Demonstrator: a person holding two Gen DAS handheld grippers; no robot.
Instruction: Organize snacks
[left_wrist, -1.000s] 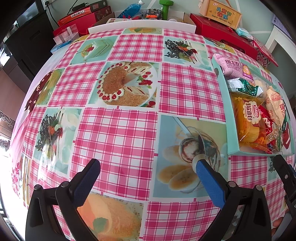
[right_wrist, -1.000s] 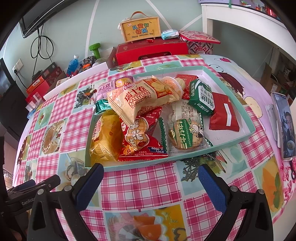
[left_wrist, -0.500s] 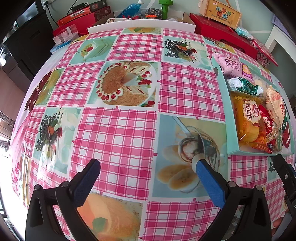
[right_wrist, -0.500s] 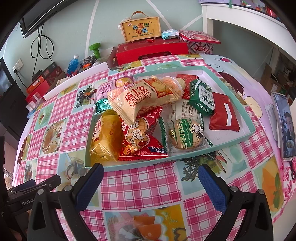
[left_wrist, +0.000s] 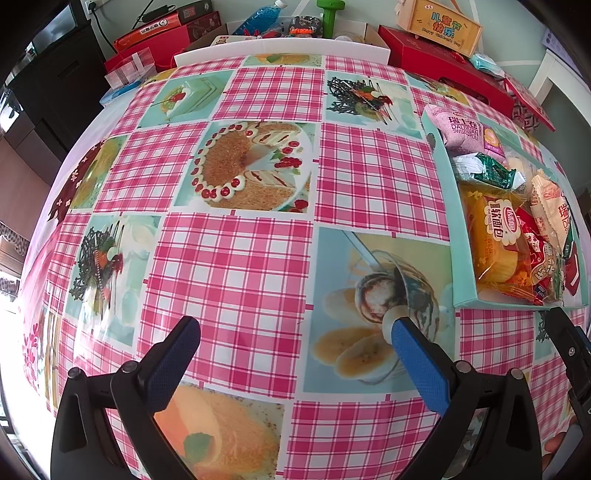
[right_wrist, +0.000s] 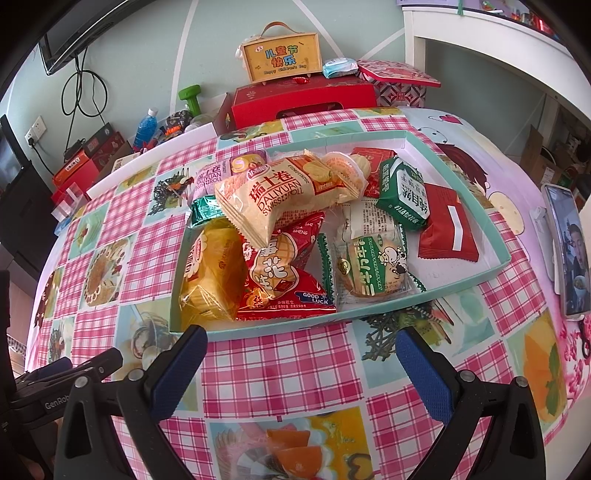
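both wrist views look down over table, sharing snack tray

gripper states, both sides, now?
Left gripper: open, empty, above the tablecloth.
Right gripper: open, empty, just short of the snack tray.

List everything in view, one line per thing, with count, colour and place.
Tray: one, mint green, on the table's right part.
Snack packets: about ten, mixed colours, piled in the tray.
Tablecloth: one, pink check with dessert pictures, covering the table.
Phone: one, screen lit, at the table's right edge.
Red boxes: several, behind the table.
Yellow case: one, atop a red box.
Left gripper: one, blue pads, open above the tablecloth.
Right gripper: one, blue pads, open before the tray.
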